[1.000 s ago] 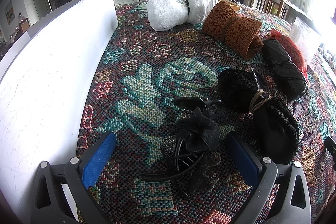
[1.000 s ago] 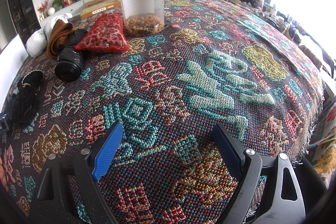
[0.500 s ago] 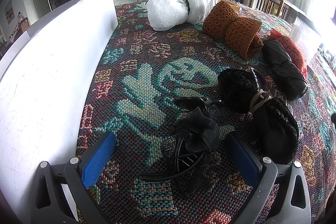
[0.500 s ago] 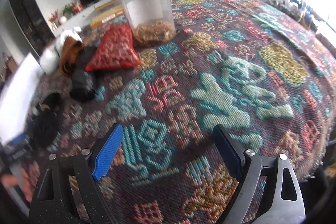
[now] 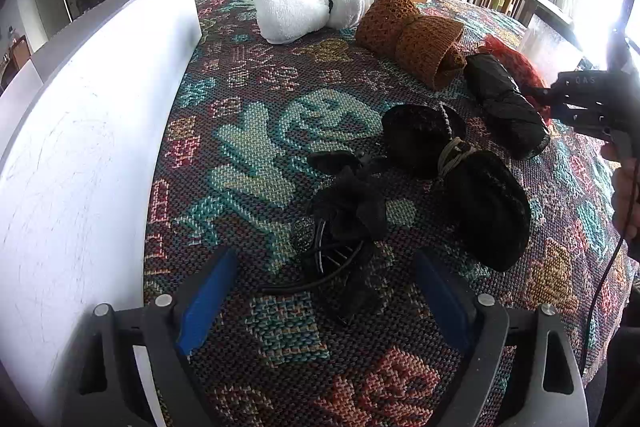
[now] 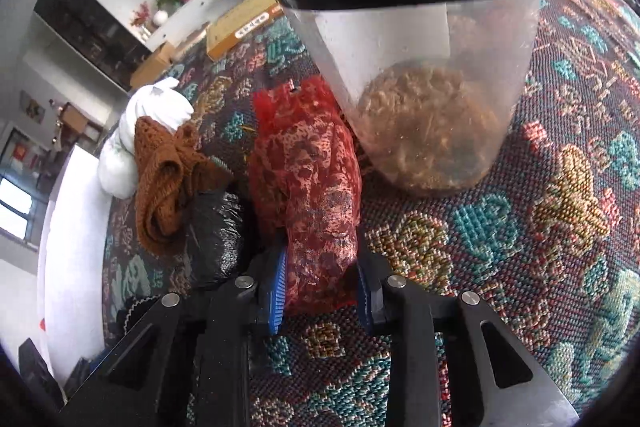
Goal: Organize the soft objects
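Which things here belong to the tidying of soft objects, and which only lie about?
For the job:
- red mesh pouch, in right gripper
- white bundle
- brown knit roll
- black bundles

Lying about:
- plastic jar
- white board

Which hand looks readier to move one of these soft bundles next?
The right. Its tool has just closed and grips the red mesh bundle beside the jar. The left tool, closing a little, only straddles the black tangle without touching it.
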`<state>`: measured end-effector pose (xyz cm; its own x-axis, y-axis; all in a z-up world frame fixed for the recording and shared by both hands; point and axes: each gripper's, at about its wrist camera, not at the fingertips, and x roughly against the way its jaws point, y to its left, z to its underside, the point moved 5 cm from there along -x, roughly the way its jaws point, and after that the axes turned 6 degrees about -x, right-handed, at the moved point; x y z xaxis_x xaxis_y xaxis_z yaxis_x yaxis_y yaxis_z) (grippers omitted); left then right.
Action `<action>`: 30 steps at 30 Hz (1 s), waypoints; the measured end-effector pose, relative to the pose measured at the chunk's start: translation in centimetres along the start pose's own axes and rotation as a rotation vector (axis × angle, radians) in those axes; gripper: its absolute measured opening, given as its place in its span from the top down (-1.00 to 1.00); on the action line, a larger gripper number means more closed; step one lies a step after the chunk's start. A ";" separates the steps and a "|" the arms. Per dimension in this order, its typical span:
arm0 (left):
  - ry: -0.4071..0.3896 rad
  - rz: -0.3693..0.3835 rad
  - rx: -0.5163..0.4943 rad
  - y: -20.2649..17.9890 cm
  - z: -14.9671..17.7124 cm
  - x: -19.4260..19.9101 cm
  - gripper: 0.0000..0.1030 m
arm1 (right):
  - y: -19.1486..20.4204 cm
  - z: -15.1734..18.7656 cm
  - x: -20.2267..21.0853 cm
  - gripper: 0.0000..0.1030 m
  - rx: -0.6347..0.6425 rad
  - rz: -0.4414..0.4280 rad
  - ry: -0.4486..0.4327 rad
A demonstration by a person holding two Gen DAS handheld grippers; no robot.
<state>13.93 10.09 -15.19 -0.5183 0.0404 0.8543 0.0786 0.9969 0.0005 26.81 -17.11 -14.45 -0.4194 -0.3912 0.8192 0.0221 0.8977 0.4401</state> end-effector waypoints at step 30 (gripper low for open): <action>-0.220 -0.211 0.316 20.5 4.4 19.8 -0.33 | 34.7 20.1 11.4 0.30 0.430 -0.553 0.176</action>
<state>1.49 31.63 -0.54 -0.6668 -0.1866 0.7215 -0.2945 0.9553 -0.0251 4.60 13.69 2.78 -0.1123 -0.8059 0.5813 -0.5257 0.5446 0.6535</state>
